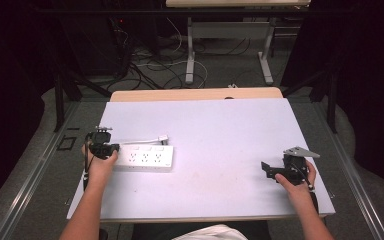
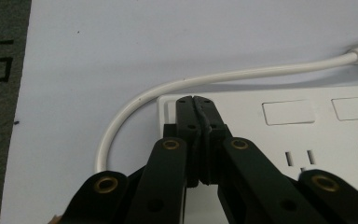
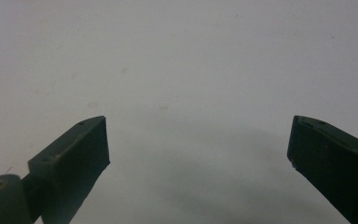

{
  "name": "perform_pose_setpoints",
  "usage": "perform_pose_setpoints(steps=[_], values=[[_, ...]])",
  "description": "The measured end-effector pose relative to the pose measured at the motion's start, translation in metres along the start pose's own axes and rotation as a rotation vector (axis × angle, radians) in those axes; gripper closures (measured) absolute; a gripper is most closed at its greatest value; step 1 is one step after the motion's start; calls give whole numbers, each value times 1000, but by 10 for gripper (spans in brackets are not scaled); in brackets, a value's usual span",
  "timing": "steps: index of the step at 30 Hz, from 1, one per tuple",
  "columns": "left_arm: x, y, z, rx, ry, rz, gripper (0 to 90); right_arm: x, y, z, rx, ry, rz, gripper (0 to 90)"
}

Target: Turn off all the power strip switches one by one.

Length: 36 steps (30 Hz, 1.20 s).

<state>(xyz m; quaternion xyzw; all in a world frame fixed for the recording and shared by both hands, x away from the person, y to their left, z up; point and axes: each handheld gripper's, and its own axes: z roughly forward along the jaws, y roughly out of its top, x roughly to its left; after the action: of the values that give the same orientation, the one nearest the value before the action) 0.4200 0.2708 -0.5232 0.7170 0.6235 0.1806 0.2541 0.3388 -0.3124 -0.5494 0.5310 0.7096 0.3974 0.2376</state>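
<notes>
A white power strip [image 1: 145, 158] lies on the left half of the white table top [image 1: 220, 130], its white cable [image 1: 147, 141] curving off its left end toward the back. My left gripper [image 1: 111, 149] is at that left end, shut, with nothing between the jaws. In the left gripper view the closed tips of my left gripper [image 2: 196, 101] rest over the corner of the power strip [image 2: 279, 135], beside the looping cable [image 2: 200, 80]. My right gripper [image 1: 265, 169] is held near the table's right front, open. Bare table lies between the wide jaws of my right gripper [image 3: 198, 140].
A wooden table edge [image 1: 195, 94] runs behind the white top. Beyond it stand white desk legs [image 1: 190, 50] and loose cables on the floor [image 1: 150, 65]. Dark stands flank both sides of the table.
</notes>
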Motion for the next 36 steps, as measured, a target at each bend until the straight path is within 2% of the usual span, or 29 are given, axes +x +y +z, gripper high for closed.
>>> perform_pose_setpoints(steps=[10,14,18,19,25,27,30,36], values=[[2,1,0,7,-14,-3,900,1,0,1,0,8,5,50],[1,1,1,5,-6,3,900,1,0,1,0,9,10,50],[-1,1,1,15,5,15,900,1,0,1,1,11,6,50],[-2,2,1,31,18,42,900,1,0,0,1,11,8,50],[-3,3,1,24,22,34,900,1,1,0,-3,11,5,50],[-1,0,1,7,8,6,900,1,0,0,-9,5,15,50],[0,-2,0,-20,9,-4,900,0,0,0,-2,10,6,50],[-1,-3,-1,-27,18,5,900,0,0,0,0,8,10,50]])
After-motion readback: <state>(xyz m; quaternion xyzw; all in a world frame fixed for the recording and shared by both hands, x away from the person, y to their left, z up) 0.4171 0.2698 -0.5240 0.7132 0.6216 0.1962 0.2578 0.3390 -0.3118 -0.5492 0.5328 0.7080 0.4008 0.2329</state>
